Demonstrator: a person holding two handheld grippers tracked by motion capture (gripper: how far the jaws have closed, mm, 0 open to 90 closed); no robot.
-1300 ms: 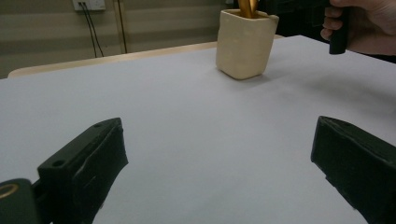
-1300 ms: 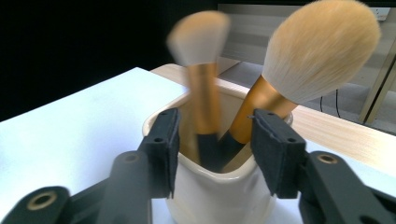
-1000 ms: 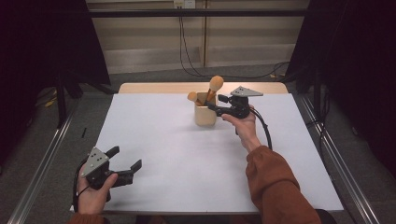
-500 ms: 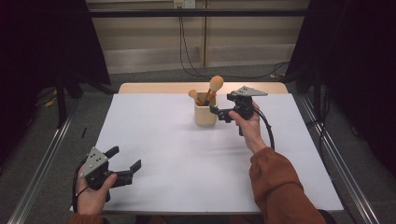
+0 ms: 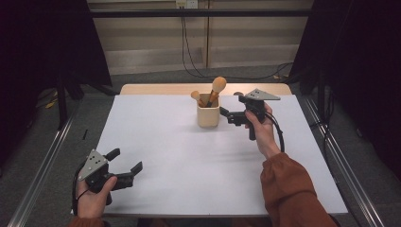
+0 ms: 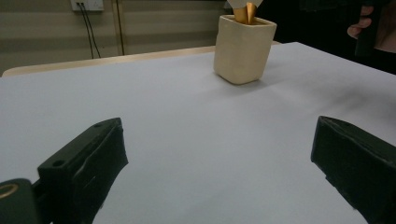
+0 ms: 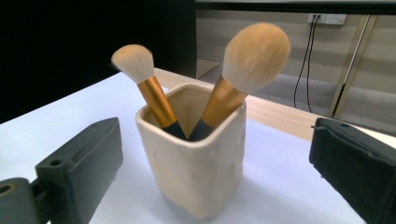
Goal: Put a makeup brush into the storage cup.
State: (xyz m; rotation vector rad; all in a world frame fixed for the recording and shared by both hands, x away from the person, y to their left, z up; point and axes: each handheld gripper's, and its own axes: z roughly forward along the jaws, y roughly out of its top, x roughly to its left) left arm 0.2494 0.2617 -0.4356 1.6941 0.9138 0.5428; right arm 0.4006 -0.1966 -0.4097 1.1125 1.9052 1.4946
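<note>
While upright: cup point(image 5: 208, 117) 1 | brushes point(image 7: 254, 58) 2 | grippers point(image 5: 230, 115) 2

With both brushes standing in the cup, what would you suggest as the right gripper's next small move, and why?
Probably ease the right gripper back from the cup: its jaws have just been opening and stand wide, and both brushes rest inside untouched.

Right gripper point(image 5: 226, 115) – jaws just opened wide, nothing between them – drawn back from cup point(image 5: 208, 116) toward 3 o'clock.
</note>
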